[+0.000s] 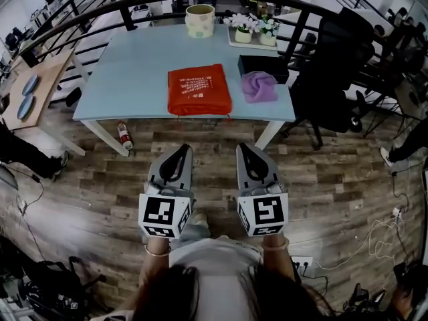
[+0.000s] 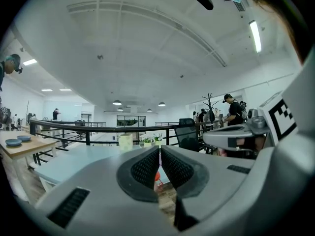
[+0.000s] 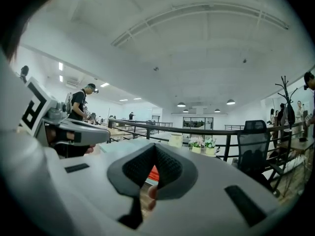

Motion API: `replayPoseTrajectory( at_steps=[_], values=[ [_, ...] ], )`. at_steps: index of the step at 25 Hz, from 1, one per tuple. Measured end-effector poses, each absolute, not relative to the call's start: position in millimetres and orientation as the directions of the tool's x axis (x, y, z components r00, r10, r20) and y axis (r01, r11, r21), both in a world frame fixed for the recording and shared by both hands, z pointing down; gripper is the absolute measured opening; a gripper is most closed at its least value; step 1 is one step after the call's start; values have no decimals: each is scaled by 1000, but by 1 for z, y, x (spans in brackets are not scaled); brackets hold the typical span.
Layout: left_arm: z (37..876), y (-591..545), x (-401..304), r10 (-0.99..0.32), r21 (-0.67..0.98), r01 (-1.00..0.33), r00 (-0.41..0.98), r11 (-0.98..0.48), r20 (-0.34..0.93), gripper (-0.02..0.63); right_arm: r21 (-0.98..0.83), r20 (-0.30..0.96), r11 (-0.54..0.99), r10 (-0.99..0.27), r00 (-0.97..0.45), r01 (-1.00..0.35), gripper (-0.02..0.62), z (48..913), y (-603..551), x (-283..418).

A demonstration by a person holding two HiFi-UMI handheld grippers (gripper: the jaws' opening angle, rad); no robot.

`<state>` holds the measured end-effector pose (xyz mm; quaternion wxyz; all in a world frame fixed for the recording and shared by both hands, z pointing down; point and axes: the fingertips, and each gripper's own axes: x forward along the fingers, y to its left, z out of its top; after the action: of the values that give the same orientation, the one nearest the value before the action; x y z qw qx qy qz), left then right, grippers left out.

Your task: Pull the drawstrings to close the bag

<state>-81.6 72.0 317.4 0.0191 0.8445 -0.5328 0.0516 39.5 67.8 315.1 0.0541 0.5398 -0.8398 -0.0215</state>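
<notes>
The red drawstring bag lies flat near the front edge of the light blue table. Both grippers hang side by side over the wooden floor, short of the table and pointing at it. The left gripper is shut with nothing in it, and so is the right gripper. In the left gripper view the jaws meet, and a sliver of the red bag shows below them. The right gripper view shows its jaws closed, with the red bag behind them.
A purple cloth and a black box lie right of the bag. A cup and a tray of flower pots stand at the back. A black office chair is right of the table. A bottle lies on the floor by the left leg.
</notes>
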Motion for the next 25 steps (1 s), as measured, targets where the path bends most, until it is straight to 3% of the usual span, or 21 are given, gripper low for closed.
replayPoseTrajectory(
  at_steps=[25],
  values=[
    [341,-11,-162,-870,13,-882,466,-470,163,26,54,89,363,-930,-358,-930,25,322,-15,-25]
  ],
)
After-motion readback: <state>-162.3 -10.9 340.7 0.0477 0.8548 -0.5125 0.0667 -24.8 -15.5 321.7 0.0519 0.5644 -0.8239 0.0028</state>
